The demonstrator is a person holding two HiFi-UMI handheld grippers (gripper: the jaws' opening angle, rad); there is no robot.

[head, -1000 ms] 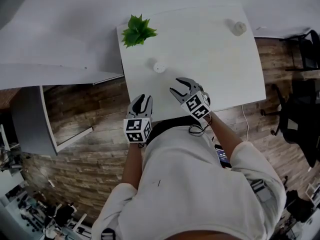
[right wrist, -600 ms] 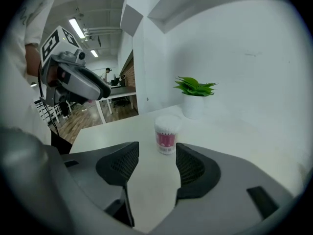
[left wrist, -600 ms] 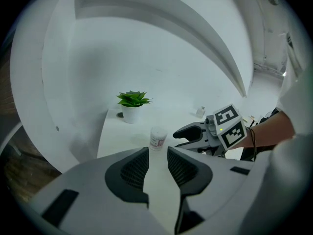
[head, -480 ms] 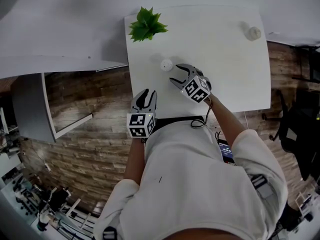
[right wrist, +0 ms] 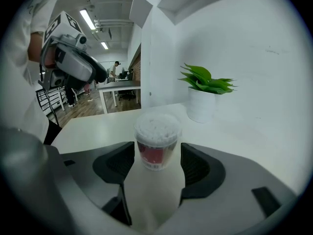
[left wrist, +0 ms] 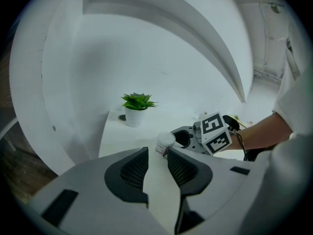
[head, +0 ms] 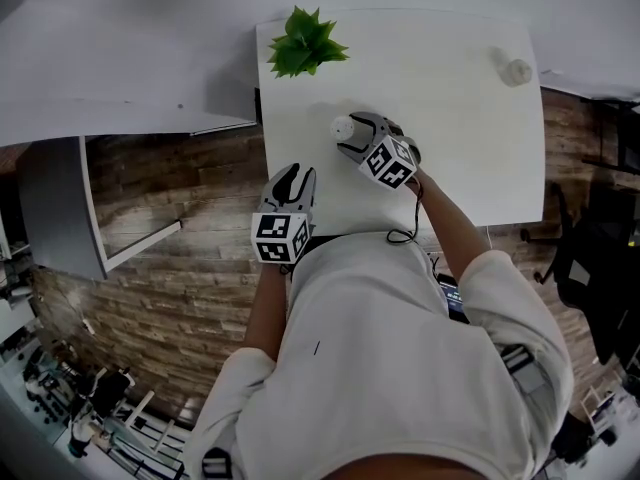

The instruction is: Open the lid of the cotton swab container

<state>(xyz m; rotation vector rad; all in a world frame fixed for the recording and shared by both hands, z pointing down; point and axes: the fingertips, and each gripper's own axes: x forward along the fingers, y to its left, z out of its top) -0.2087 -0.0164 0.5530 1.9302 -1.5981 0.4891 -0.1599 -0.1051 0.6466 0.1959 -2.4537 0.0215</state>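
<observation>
Seen from the head view, both bare forearms reach up the frame from a white-shirted torso. The right gripper (head: 352, 136) is angled down toward the upper left, its marker cube rolled to one side. The left gripper (head: 291, 175) is held lower and further left, over the near edge of the bench (head: 450, 138), and also points up the frame. The right jaws stand wide apart and have just been opening. The cotton swab container (right wrist: 157, 140) stands upright on the bench between their ribbed dark pads, with a sliver of gap on each side, so nothing presses on it. It is a small clear plastic cylinder with a red label, white swab tips packed under its closed lid. The left jaws are partly apart with only bare bench between them, and the container sits just beyond their tips. The bench is smooth, white and matte. A leafy green plant (head: 305, 43) in a white pot stands at its upper left corner, and a small pale round object (head: 516, 71) sits near the upper right. Below the bench lies a wood-plank floor (head: 180, 258), and a white wall rises behind it.
</observation>
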